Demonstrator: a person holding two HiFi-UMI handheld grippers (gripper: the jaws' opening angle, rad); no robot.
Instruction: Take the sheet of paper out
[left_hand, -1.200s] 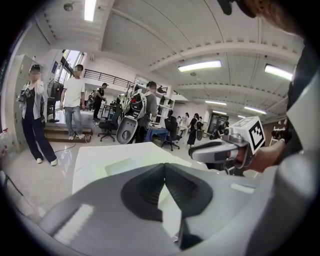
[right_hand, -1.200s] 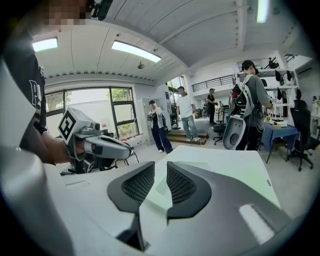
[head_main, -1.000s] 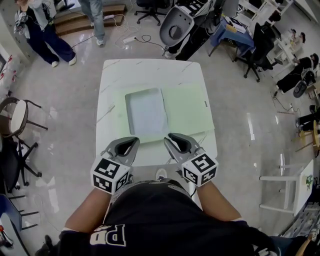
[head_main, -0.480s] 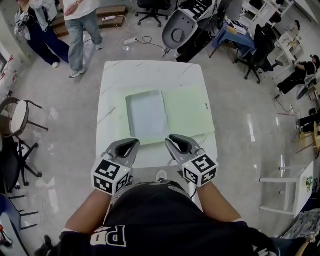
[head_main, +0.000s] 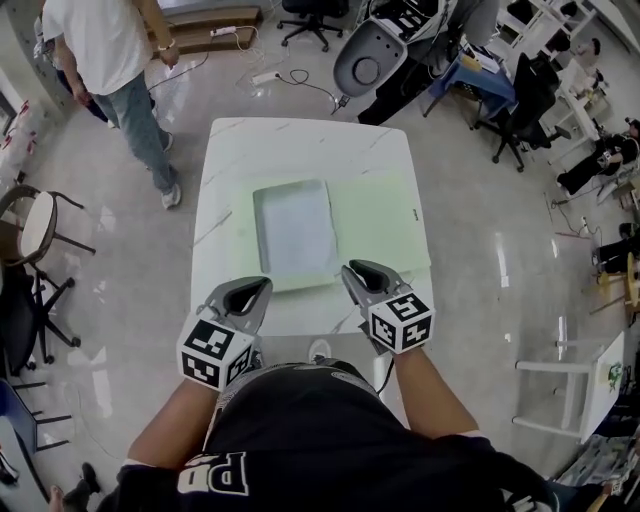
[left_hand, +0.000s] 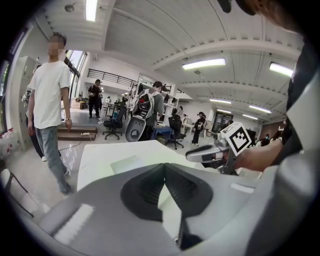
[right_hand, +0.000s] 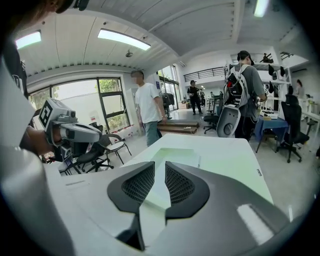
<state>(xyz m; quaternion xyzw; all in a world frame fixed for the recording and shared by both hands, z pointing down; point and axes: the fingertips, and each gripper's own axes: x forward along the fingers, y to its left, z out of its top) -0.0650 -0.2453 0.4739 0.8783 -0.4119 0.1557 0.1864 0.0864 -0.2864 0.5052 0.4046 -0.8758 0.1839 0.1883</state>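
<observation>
A pale green folder lies open on the white table. On its left half rests a whitish sheet of paper in a clear sleeve. Both grippers hover over the table's near edge, short of the folder. My left gripper is shut with nothing between its fingers, and it points at the folder's near left corner. My right gripper is also shut and empty, just at the folder's near edge. The left gripper view shows the jaws meeting over the table. In the right gripper view the folder lies beyond the right gripper.
A person in a white shirt stands off the table's far left corner. A round-seat chair stands to the left. Office chairs and a grey shell seat are behind the table. A white stool is on the right.
The person in the white shirt has walked closer to the table's far left corner. My right gripper has shifted slightly to the right. Both stay shut and empty.
</observation>
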